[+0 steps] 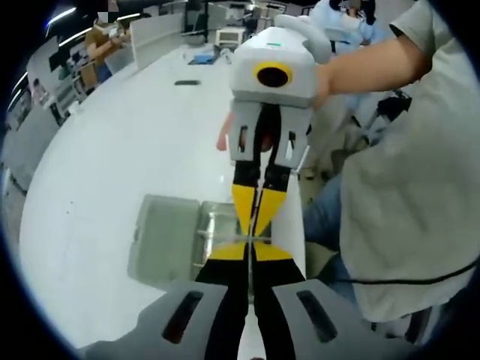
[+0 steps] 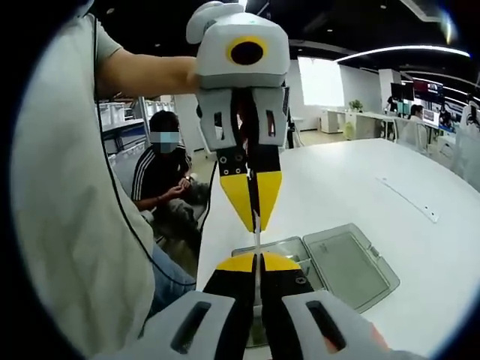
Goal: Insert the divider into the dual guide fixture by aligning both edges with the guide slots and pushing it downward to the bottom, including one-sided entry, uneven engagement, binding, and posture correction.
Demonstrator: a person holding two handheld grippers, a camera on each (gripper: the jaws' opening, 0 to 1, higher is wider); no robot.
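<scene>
A thin clear divider (image 1: 252,239) hangs edge-on between my two grippers, which face each other above the table. My left gripper (image 1: 251,253) is shut on its near edge. My right gripper (image 1: 256,219) reaches in from the top of the left gripper view and is shut on the far edge. In the right gripper view the divider (image 2: 257,238) is a pale line running from my right gripper (image 2: 257,264) up to the left gripper (image 2: 255,217). Below them lies a clear fixture box (image 2: 283,249), also seen as the fixture box (image 1: 214,234); its guide slots are too small to make out.
The box's open lid (image 2: 351,267) lies flat on the white table (image 2: 352,180), near the table's edge. A person's arm (image 1: 360,64) and grey shirt (image 1: 420,187) stand close beside it. A seated person (image 2: 165,176) is off the table's far side. Small items (image 1: 187,82) lie farther along the table.
</scene>
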